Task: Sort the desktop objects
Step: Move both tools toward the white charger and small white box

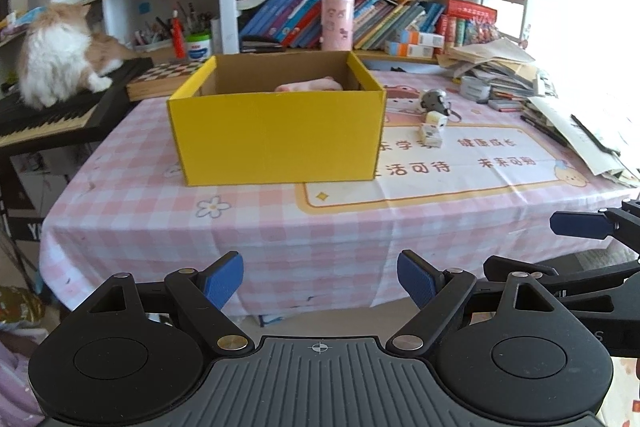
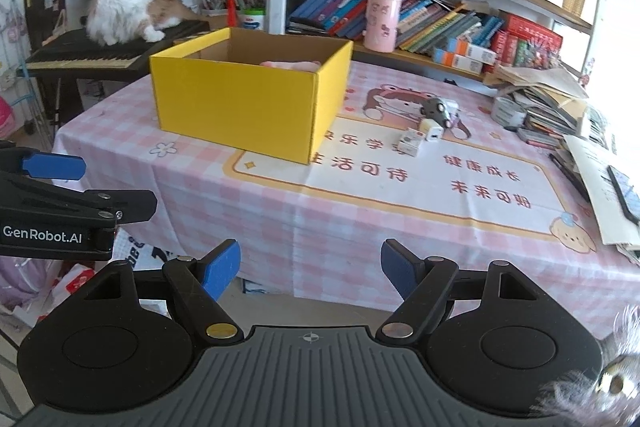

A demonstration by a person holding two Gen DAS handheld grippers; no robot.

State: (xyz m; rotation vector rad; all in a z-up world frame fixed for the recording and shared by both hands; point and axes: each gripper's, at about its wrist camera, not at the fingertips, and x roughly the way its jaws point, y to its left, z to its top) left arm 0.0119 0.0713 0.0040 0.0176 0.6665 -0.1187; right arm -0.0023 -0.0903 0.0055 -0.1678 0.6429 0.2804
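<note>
We see a yellow box (image 1: 276, 135) standing on the table (image 1: 160, 227), which has a pink checked cloth. Something pink (image 1: 310, 85) lies inside the box. Just to the right of the box sit a small grey toy (image 1: 434, 99) and two little white boxes (image 1: 432, 129), close together. A fluffy cat (image 1: 56, 59) sits on a piano keyboard (image 1: 52, 115) to the left of the box. Our left gripper (image 1: 320, 283) and right gripper (image 2: 310, 269) both hang in front of the box, near the table edge, with fingers wide apart and nothing between them.
</note>
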